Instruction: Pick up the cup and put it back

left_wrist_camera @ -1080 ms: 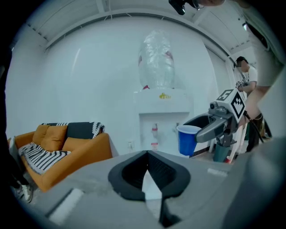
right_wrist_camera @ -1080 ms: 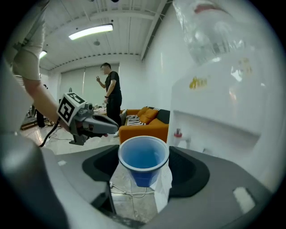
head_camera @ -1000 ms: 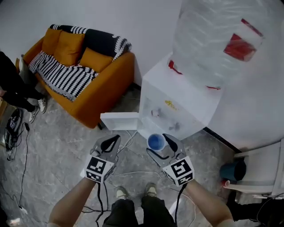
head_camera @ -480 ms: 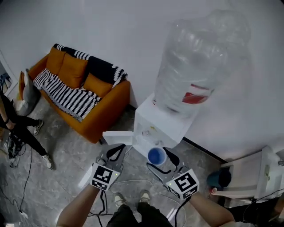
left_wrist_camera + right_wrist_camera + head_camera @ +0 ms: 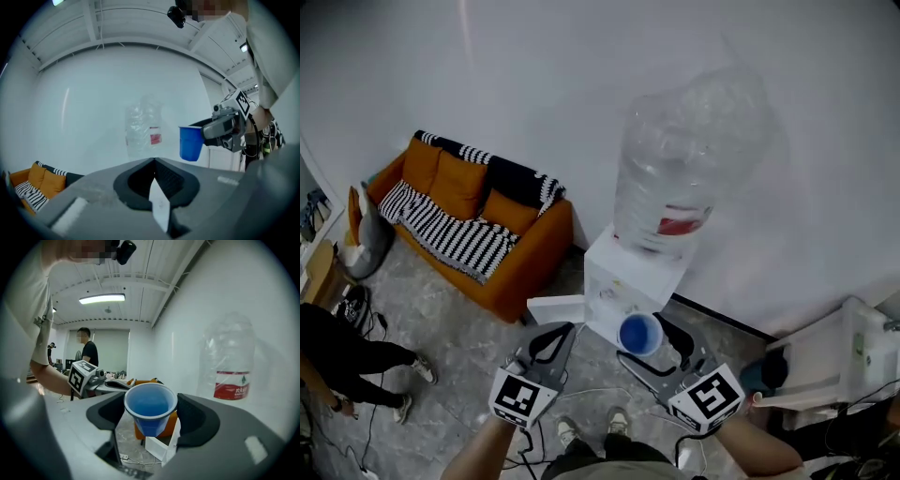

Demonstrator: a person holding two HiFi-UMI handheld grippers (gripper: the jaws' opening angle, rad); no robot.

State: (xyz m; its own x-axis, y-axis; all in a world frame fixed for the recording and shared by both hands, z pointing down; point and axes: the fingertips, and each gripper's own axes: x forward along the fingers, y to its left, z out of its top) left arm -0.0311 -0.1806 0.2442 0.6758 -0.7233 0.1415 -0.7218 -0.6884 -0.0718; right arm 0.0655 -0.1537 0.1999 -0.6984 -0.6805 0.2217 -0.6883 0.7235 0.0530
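My right gripper (image 5: 643, 339) is shut on a blue cup (image 5: 639, 333), which stands upright in front of the white water dispenser (image 5: 628, 281), apart from it. In the right gripper view the cup (image 5: 150, 408) sits between the two dark jaws, gripped below its rim. The right gripper (image 5: 151, 404) points toward the wall. A large clear bottle (image 5: 689, 159) with a red label tops the dispenser. My left gripper (image 5: 562, 330) hangs to the cup's left, shut with nothing in it. The left gripper view shows its tips (image 5: 153, 161) meeting, with the cup (image 5: 190, 143) off to the right.
An orange sofa (image 5: 478, 230) with a striped blanket stands against the wall at left. A person (image 5: 347, 361) is at the lower left. A white flap (image 5: 555, 307) juts from the dispenser's left side. White furniture (image 5: 853, 361) and a dark bin (image 5: 766, 375) stand at right. Cables lie on the floor.
Both grippers have risen together, the right one carrying the cup up in front of the dispenser. The left gripper stays shut and empty. The person at left has shifted.
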